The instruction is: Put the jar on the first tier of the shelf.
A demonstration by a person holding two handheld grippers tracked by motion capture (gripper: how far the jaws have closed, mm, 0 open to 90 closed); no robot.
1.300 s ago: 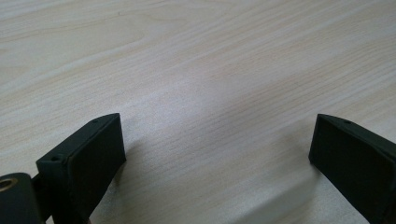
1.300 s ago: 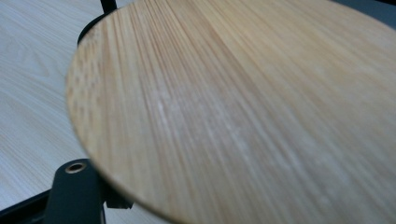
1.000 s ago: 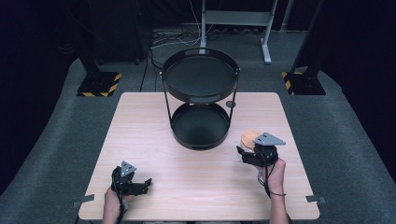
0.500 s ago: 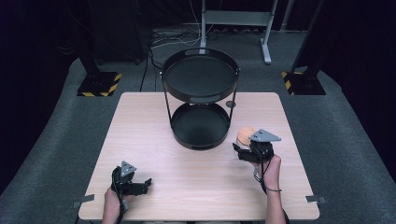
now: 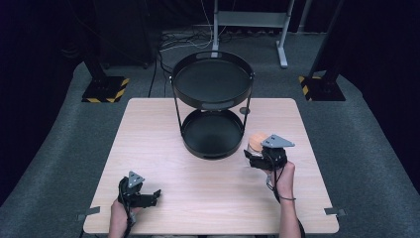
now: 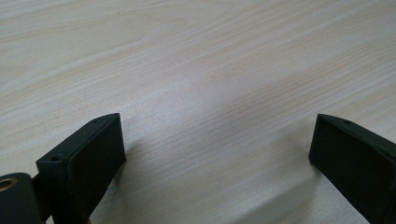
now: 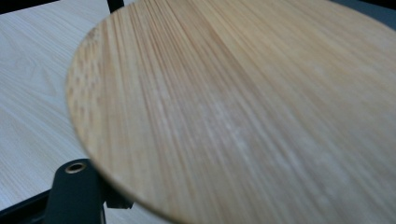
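My right tool (image 5: 255,157) holds a round bamboo disc (image 7: 252,107), its jaws closed on the disc's edge; in the right gripper view the grain runs across most of the frame, and I can read no brand, label or writing on it or anywhere else. My left tool (image 5: 148,197) rests low on the worktop (image 5: 148,129) with its jaws spread wide and nothing between them, only bare pale wood (image 6: 210,93).

The two-tier black tray stand (image 5: 212,106) stands just ahead and to the left of my right tool, well ahead of my left one. The worktop is light wood-grain laminate, set on grey carpet (image 5: 59,148) in a dark room. Beyond the stand are cables (image 5: 173,42) on the floor, a grey metal frame (image 5: 250,20), and two black bases with yellow-and-black hazard stripes (image 5: 105,89).

Since a second ago my right tool has carried the disc forward and leftward, closer to the stand's lower tray (image 5: 212,134). My left tool has stayed put.
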